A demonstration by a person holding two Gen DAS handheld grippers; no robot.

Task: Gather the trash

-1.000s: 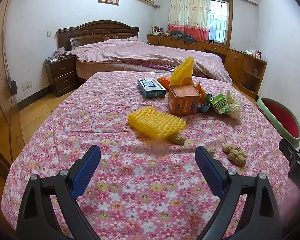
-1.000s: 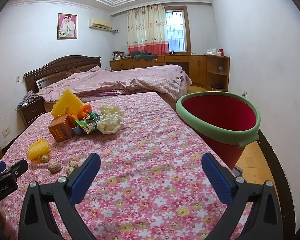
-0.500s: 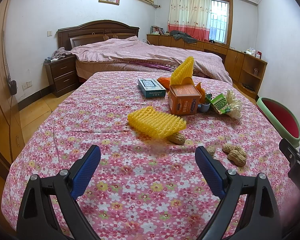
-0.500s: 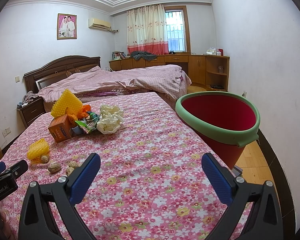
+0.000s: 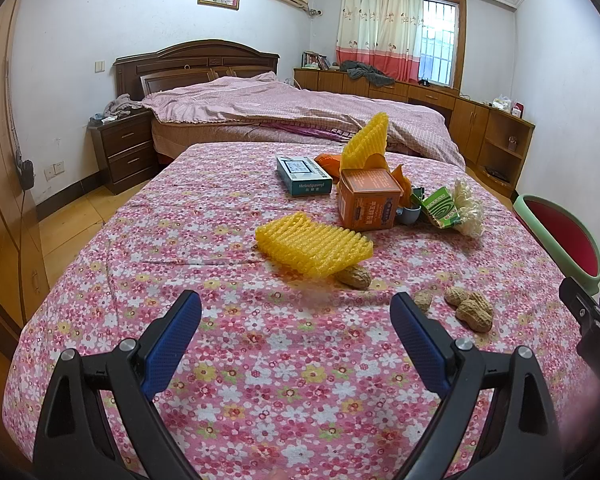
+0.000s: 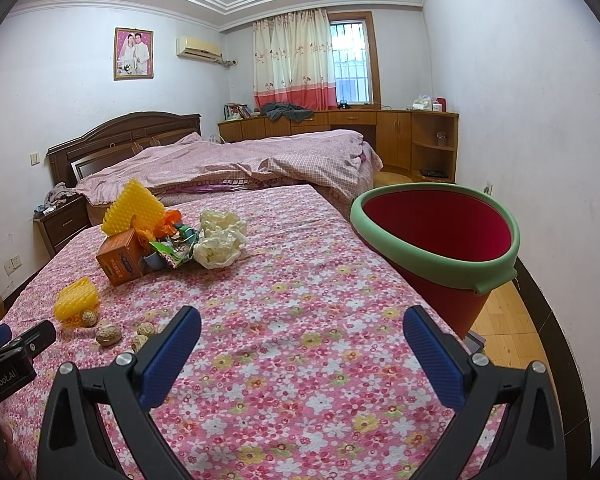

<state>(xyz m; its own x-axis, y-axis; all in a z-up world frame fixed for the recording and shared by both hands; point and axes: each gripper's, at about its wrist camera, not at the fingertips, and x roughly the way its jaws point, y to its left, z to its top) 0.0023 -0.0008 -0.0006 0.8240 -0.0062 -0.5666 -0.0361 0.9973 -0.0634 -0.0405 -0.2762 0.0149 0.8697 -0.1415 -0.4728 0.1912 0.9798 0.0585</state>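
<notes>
My left gripper (image 5: pixel 296 312) has its jaws spread and empty. The yellow foam net (image 5: pixel 314 246) lies straight ahead of them, long axis crosswise. My right gripper (image 6: pixel 302 330), also spread, is farther from the net, nearer the red bin (image 6: pixel 436 240).

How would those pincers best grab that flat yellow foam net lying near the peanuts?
Probably by the raised near edge of the yellow foam net, where it props on a peanut, leaving a gap underneath. The left gripper, open, could come from the front and pinch top and bottom.
</notes>
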